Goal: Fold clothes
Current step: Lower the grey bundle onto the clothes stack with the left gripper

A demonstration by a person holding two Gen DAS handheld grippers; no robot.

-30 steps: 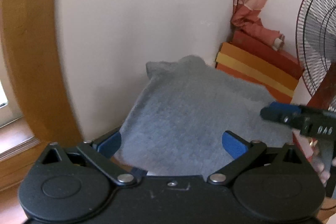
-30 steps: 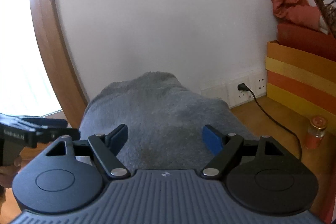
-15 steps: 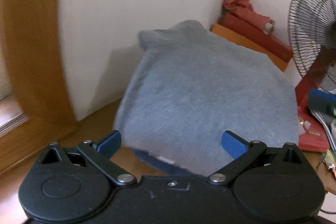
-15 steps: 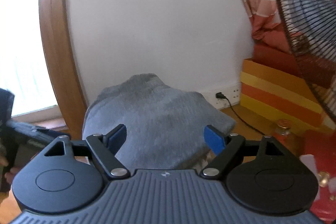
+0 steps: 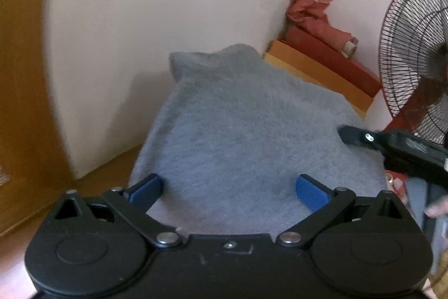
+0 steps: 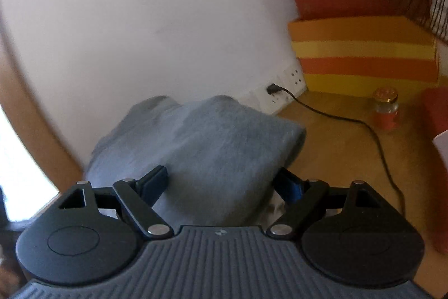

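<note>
Grey garment lies on the bench, long axis running toward the wall. Left hand-held gripper and right hand-held gripper, both spread wide, straddle its near edge ungripped.

You are looking at nothing readable here. The right gripper, reaching in at the right edge of the left wrist view, is carrying a small pale label on its black body, but the print is blurring beyond reading. The jar standing on the wooden floor near the striped box is showing a red label and a gold lid, both too smeared to make out.
</note>
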